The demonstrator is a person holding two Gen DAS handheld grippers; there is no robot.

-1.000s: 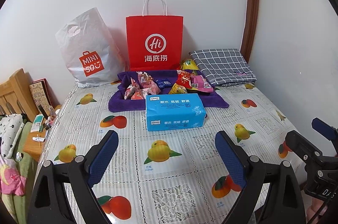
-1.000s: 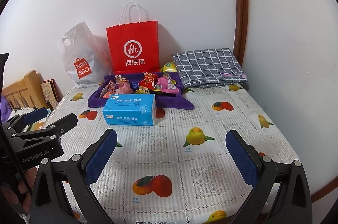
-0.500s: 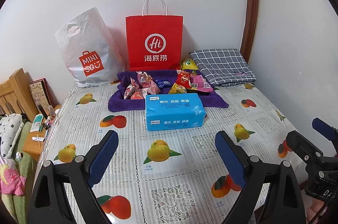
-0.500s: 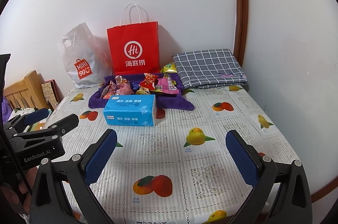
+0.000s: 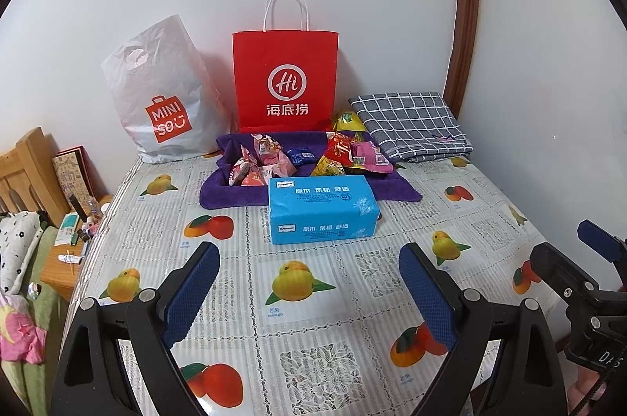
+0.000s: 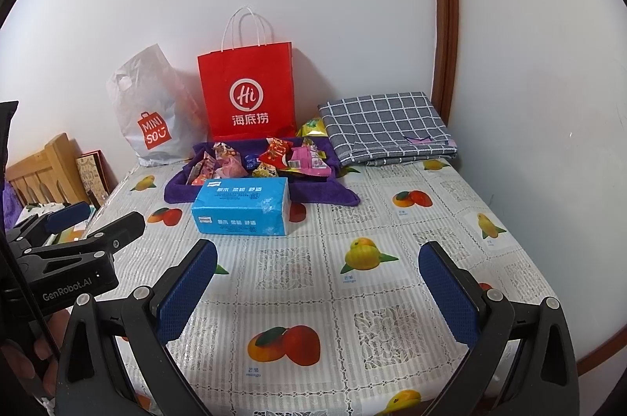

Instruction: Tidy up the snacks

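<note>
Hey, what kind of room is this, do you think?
Probably a bedroom at home: a wooden bed frame with bedding sits left of the table, whose fruit-print cover holds shopping bags and a folded checked cloth.

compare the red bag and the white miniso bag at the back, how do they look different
The red paper bag stands upright and crisp-edged with white twisted cord handles; the white plastic bag slumps, crinkled, with a die-cut handle hole. The red paper bag bears a white round Hi logo; the white plastic bag has an orange MINISO square. The red one stands right behind the purple towel; the white one sits off to its left. Both rest against the wall.
</note>
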